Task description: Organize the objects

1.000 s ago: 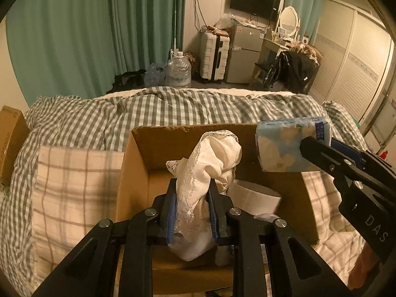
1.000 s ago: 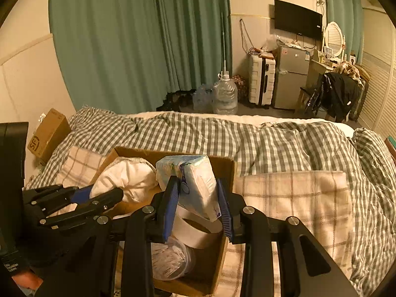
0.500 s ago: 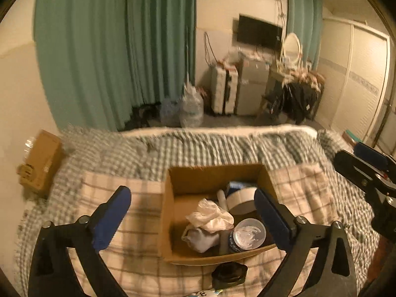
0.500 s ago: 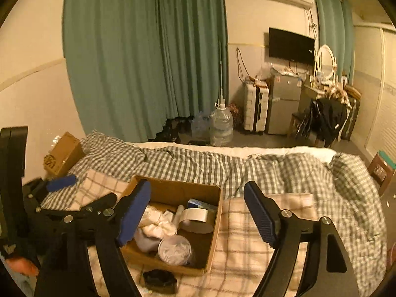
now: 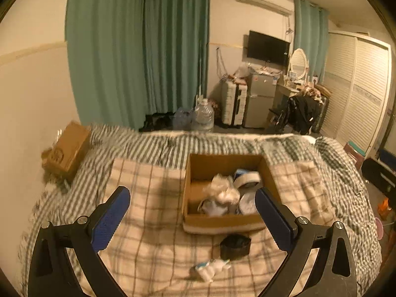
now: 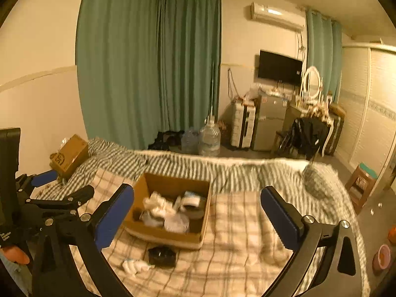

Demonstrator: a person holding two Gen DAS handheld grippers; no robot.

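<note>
An open cardboard box (image 5: 198, 170) (image 6: 205, 217) sits on the plaid blanket on the bed. Inside lie a white cloth (image 5: 222, 190) (image 6: 156, 204), a roll of tape (image 5: 247, 178) (image 6: 190, 199), a tissue pack and a round lidded container (image 6: 177, 222). In front of the box lie a black object (image 5: 235, 243) (image 6: 162, 256) and a small white-blue item (image 5: 210, 268) (image 6: 135, 266). My left gripper (image 5: 191, 212) is open and empty, high above the bed. My right gripper (image 6: 198, 210) is open and empty too. The left gripper also shows in the right wrist view (image 6: 59, 190).
A plaid blanket (image 5: 148, 198) covers a gingham duvet (image 5: 153, 146). A closed cardboard box (image 5: 66, 148) sits at the bed's left edge by the wall. Beyond the bed are green curtains, water jugs (image 5: 203, 117), a suitcase, a fridge and a chair with clothes.
A second ago the left gripper held the white cloth and the right the tissue pack over the box. Both let go into the box, opened wide and pulled up and back.
</note>
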